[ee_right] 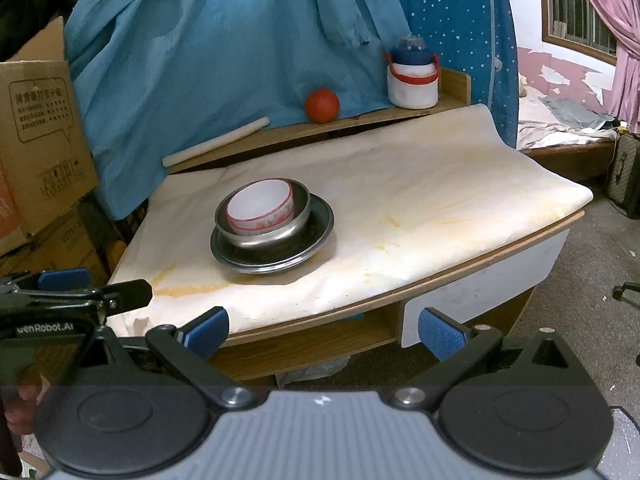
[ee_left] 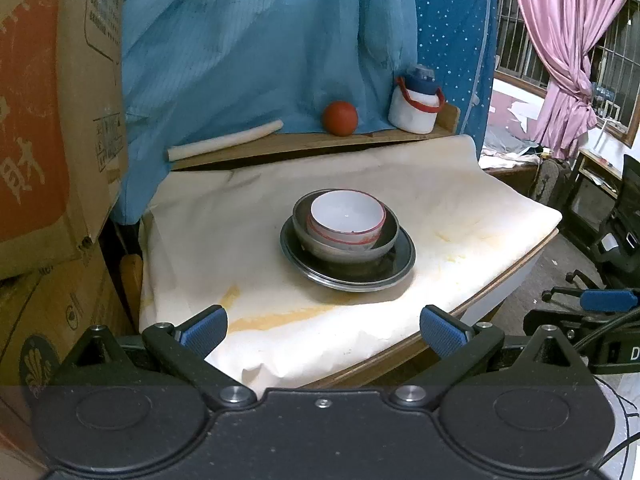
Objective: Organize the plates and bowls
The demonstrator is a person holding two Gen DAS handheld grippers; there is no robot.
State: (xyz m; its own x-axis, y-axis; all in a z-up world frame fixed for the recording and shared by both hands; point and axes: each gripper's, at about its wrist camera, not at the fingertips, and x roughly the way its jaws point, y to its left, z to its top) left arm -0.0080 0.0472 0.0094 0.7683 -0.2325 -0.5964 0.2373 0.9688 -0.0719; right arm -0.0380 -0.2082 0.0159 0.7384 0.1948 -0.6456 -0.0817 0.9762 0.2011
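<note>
A white bowl [ee_left: 346, 216] with a red rim sits inside a steel bowl [ee_left: 352, 250], which rests on a dark metal plate [ee_left: 380, 276] in the middle of the paper-covered table [ee_left: 256, 240]. The right wrist view shows the same stack: white bowl [ee_right: 260, 206], steel bowl [ee_right: 256, 240], plate [ee_right: 316, 236]. My left gripper [ee_left: 323, 330] stands open near the table's front edge, short of the stack, with nothing between its fingers. My right gripper [ee_right: 323, 330] is open too, held back off the front edge, and holds nothing.
On the wooden ledge behind stand a red ball [ee_left: 340, 118], a white jug [ee_left: 414, 106] with a blue lid and a rolled paper [ee_left: 224, 140]. Cardboard boxes [ee_left: 52, 120] rise at the left. Blue cloth [ee_left: 260, 40] hangs behind. A drawer front [ee_right: 480, 292] shows under the table.
</note>
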